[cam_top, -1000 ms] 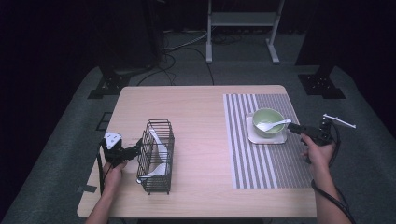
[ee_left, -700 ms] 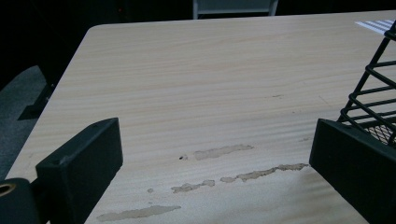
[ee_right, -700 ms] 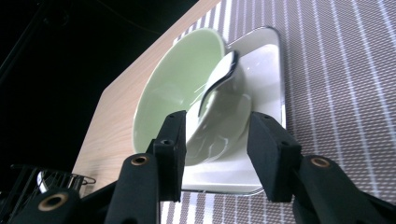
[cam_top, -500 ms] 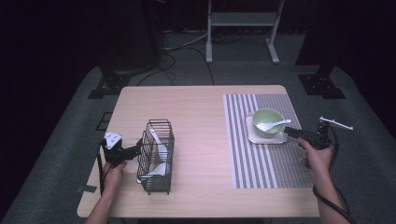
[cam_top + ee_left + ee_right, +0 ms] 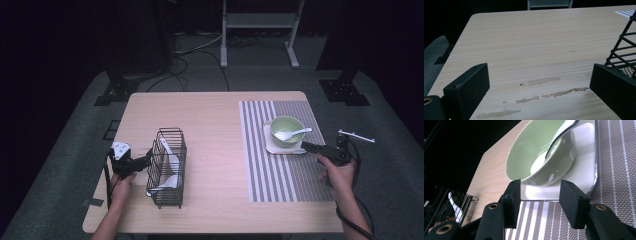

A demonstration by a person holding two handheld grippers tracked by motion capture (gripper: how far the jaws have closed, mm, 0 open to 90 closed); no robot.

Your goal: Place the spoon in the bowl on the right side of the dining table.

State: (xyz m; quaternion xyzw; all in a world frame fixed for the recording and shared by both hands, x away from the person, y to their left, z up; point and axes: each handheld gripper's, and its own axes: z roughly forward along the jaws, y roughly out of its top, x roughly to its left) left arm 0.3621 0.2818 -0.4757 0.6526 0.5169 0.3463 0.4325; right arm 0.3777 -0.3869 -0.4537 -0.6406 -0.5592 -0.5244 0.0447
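A green bowl (image 5: 287, 129) with a white spoon (image 5: 292, 133) resting in it stands on a white square plate (image 5: 272, 147) on the striped placemat (image 5: 280, 175). My right gripper (image 5: 305, 146) lies low at the plate's near right corner, pointing left. In the right gripper view it (image 5: 539, 195) is open, with the plate's edge (image 5: 584, 170) and the bowl (image 5: 536, 152) just beyond the jaws. A black wire basket (image 5: 166, 167) holding white spoons (image 5: 170, 160) stands at the left. My left gripper (image 5: 148, 160) is open wide beside the basket's left wall (image 5: 624, 50), above bare wood (image 5: 539, 77).
The table's left edge (image 5: 456, 45) is close to my left hand. Bare wood (image 5: 215, 150) lies between basket and placemat. The basket (image 5: 446, 205) also appears far off in the right gripper view. Stand legs and cables sit on the floor beyond the table (image 5: 225, 55).
My right hand has drawn a little toward the table's near edge, bringing the gripper from beside the bowl down to the plate's near corner. The left gripper has stayed put.
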